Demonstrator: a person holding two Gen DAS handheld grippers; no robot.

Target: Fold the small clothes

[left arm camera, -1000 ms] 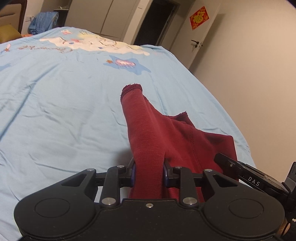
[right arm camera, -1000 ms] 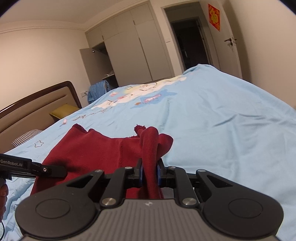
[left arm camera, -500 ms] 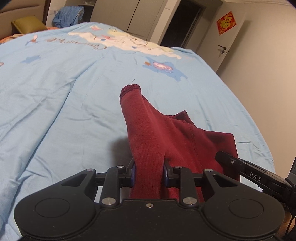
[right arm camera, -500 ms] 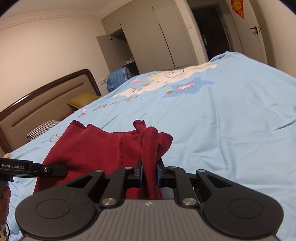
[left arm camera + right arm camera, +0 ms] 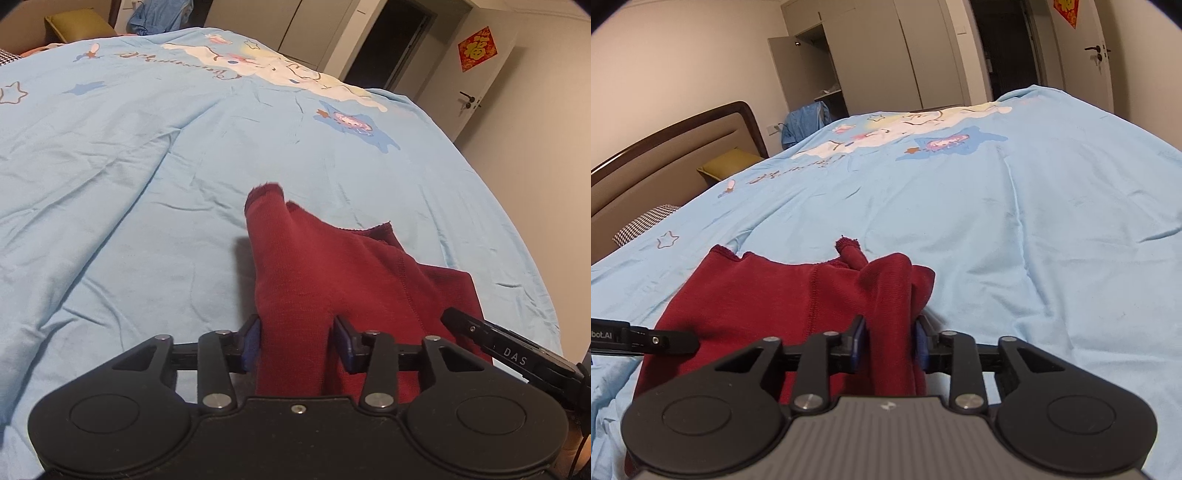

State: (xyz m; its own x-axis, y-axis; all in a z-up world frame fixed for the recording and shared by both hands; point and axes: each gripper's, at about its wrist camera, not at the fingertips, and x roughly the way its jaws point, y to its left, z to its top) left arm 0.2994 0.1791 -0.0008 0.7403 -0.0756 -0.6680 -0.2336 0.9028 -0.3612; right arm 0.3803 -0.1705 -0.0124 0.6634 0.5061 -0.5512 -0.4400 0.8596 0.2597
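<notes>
Left wrist view: dark red garment (image 5: 332,266) on the blue bedsheet (image 5: 110,184), a bunched fold running between the blue pads (image 5: 250,341) of the left hand-held gripper (image 5: 297,343). Jaws opening, wider than a second ago; a sliver of gap shows at the 3 o'clock pad. Garment's near end hidden under the gripper body. Right hand-held gripper (image 5: 491,341) cut off at 4 o'clock, lettered "DAS".

Right wrist view: right hand-held gripper (image 5: 888,345) straddles another fold of the garment (image 5: 757,295); jaws opening, previously clamped tight. Left hand-held gripper (image 5: 646,338) at 9 o'clock, label cut to "bot.AI". Red door hanging (image 5: 477,48) bears one gold character, too small to read.
</notes>
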